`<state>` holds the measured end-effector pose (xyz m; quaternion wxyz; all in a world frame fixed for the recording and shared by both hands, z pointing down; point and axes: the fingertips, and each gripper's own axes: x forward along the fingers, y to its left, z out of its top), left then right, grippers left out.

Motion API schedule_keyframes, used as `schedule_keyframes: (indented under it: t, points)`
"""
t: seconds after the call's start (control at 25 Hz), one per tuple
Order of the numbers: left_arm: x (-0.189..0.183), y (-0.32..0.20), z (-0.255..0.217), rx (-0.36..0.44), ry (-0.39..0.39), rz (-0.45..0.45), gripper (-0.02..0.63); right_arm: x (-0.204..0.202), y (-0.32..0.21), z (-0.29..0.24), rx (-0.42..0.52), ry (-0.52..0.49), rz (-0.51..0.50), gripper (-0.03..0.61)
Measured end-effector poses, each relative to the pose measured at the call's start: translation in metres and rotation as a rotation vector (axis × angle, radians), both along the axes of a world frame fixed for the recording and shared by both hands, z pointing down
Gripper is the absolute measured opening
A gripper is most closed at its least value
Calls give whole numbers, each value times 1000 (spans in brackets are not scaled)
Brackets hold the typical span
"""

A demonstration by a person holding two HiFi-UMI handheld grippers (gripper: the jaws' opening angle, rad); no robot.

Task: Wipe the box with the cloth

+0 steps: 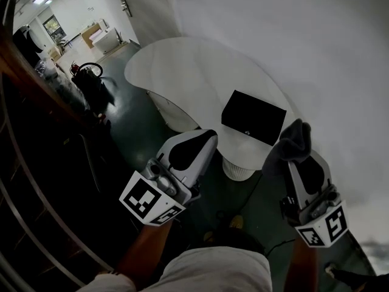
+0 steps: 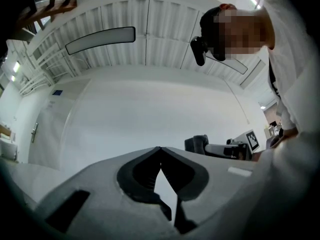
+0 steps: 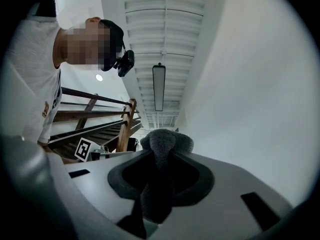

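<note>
A flat black box [image 1: 253, 117] lies on the white rounded table [image 1: 188, 72], near the table's near right edge. A dark grey cloth [image 1: 290, 146] bunches out of my right gripper [image 1: 296, 148], whose jaws are shut on it; the same cloth [image 3: 163, 149] fills the jaws in the right gripper view. That gripper hovers just right of and nearer than the box, apart from it. My left gripper [image 1: 209, 135] is shut with nothing between its jaws, held left of the box over the table's near edge. Both gripper views point upward at wall and ceiling.
The table stands on a white round pedestal [image 1: 238, 168] over a dark floor. A wooden stair rail [image 1: 36, 157] runs along the left. A white wall [image 1: 292, 35] closes the right side. Dark equipment [image 1: 91, 84] stands beyond the table's left.
</note>
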<state>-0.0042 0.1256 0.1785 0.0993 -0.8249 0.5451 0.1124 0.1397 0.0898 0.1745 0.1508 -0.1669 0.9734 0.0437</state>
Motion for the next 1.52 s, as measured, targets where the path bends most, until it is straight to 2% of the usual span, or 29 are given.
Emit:
schedule_keyframes:
  t: [0.52, 0.92, 1.2, 1.52]
  points:
    - [2, -82, 4, -35, -47, -66, 15, -4, -89, -1, 14, 9, -23, 95]
    - [6, -120, 12, -65, -61, -102, 14, -1, -133, 5, 1, 6, -23, 95]
    - [-1, -150, 17, -82, -73, -86, 15, -9, -153, 3, -1, 8, 0, 95]
    - [-36, -199, 29, -92, -86, -17, 15, -46, -180, 11, -9, 32, 78, 95]
